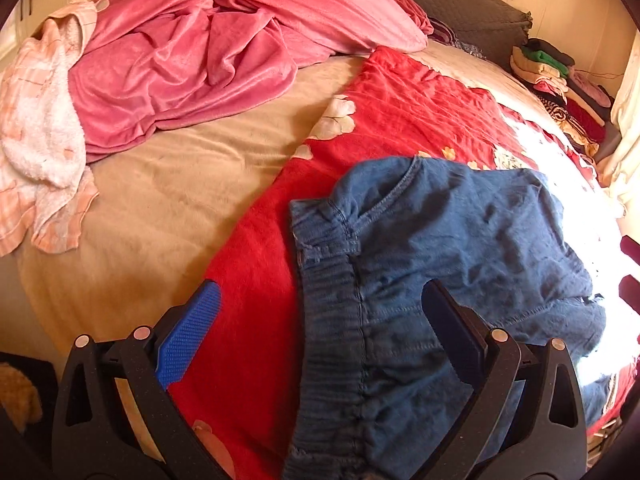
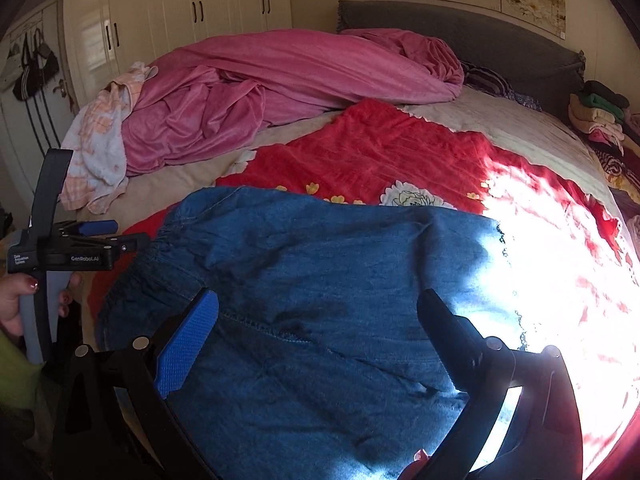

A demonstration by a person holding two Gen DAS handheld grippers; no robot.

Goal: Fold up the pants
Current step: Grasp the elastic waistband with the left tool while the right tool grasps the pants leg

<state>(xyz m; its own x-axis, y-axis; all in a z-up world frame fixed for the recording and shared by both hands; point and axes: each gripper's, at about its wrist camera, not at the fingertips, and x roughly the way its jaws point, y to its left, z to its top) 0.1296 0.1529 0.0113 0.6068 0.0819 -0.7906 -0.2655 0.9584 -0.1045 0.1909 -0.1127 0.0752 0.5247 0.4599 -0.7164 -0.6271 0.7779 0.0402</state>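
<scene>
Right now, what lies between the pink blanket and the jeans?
The red floral cover and a strip of beige sheet, seen in both views.

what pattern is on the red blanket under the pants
A floral print: white and yellow flowers on the red blanket, clearest in the right wrist view just beyond the pants.

bed (image 2: 520,128) w/ beige sheet | on it: red floral blanket (image 2: 400,152) under blue pants (image 2: 320,280) | pink blanket (image 2: 280,76), towel (image 2: 100,140) far side | folded clothes (image 2: 596,116) right edge
</scene>
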